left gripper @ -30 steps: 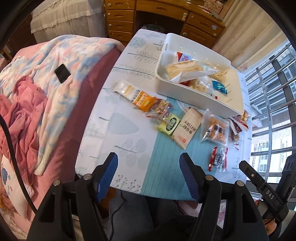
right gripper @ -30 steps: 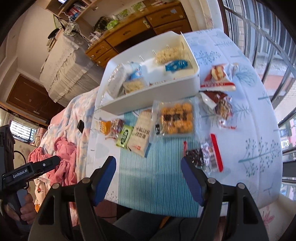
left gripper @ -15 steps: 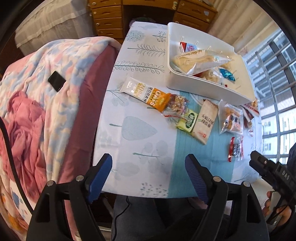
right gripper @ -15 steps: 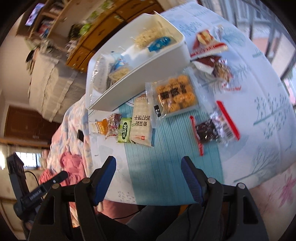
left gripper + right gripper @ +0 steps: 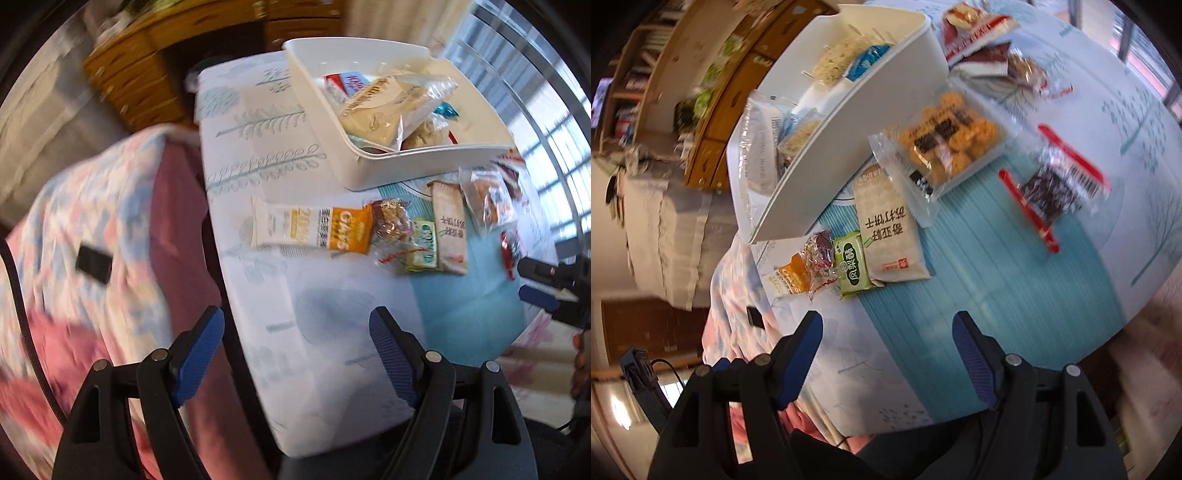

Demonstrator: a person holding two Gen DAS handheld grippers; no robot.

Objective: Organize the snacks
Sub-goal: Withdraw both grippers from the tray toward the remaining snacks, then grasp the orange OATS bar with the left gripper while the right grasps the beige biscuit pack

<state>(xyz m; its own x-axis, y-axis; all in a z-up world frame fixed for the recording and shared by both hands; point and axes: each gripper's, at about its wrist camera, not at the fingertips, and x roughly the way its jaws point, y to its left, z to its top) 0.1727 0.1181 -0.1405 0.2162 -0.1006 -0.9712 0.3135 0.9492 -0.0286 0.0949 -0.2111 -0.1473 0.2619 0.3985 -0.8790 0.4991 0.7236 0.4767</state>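
Observation:
A white bin [image 5: 373,162] [image 5: 857,147] holding several snack packs stands at the table's far side. In front of it lie an orange-and-white oat bar [image 5: 314,230] [image 5: 788,278], a clear candy pack [image 5: 391,221] [image 5: 822,258], a green pack [image 5: 423,245] [image 5: 853,264], a beige cracker pack [image 5: 448,225] [image 5: 888,229], a clear cookie bag [image 5: 485,201] [image 5: 945,136] and a red-edged dark snack bag [image 5: 1052,184]. My left gripper [image 5: 297,350] is open and empty above the table's near left edge. My right gripper [image 5: 886,354] is open and empty above the near edge; it also shows in the left wrist view [image 5: 539,284].
A bed with a pink and blue blanket [image 5: 99,229] and a black phone [image 5: 93,264] borders the table's left side. A wooden dresser [image 5: 155,77] stands behind. Red snack packs [image 5: 979,40] lie right of the bin. Windows are on the right.
Both grippers have swung and come lower toward the table; the snacks appear larger and the views are blurred. Both stay open and empty. No snack has moved.

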